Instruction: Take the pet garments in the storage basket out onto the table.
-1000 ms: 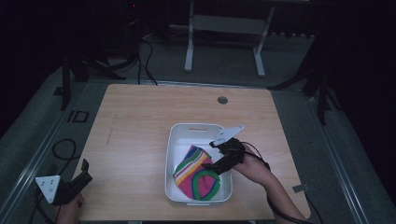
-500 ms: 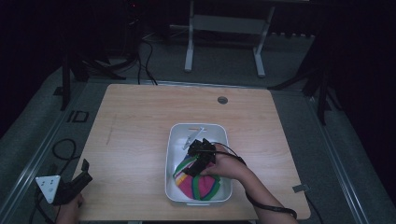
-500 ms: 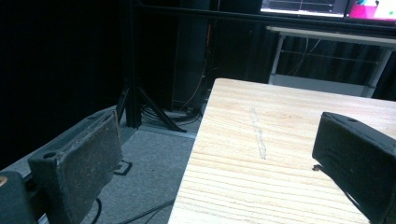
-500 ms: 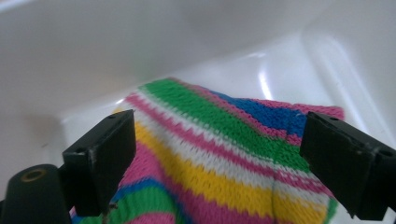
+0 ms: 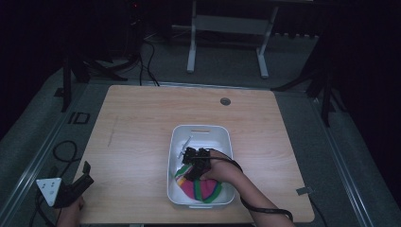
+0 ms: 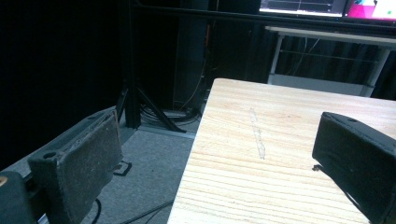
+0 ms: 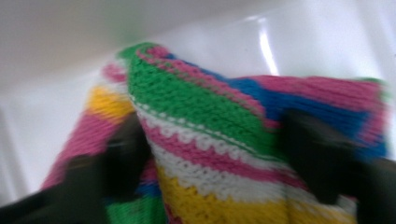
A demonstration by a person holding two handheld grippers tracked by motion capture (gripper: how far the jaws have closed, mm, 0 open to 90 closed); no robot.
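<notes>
A white bin [image 5: 201,135] is seen on the wooden table [image 5: 142,123], toward its near right part. Inside it, at the near end, a striped knit cloth [image 5: 201,189] is bunched; pink, green, yellow, blue and white stripes are noted in the right gripper view [image 7: 196,140]. The far end of the bin is seen bare and white.

The right gripper [image 5: 189,165] is lowered into the bin over the cloth. Its jaws are seen spread, one on each side of a raised fold of the cloth [image 7: 196,140]; whether they press it cannot be told, as the frame is blurred.

The left gripper [image 5: 71,189] is held off the table's near left corner. Its jaws are spread wide with nothing between them [image 6: 224,158]; bare tabletop [image 6: 280,140] is seen beyond.
</notes>
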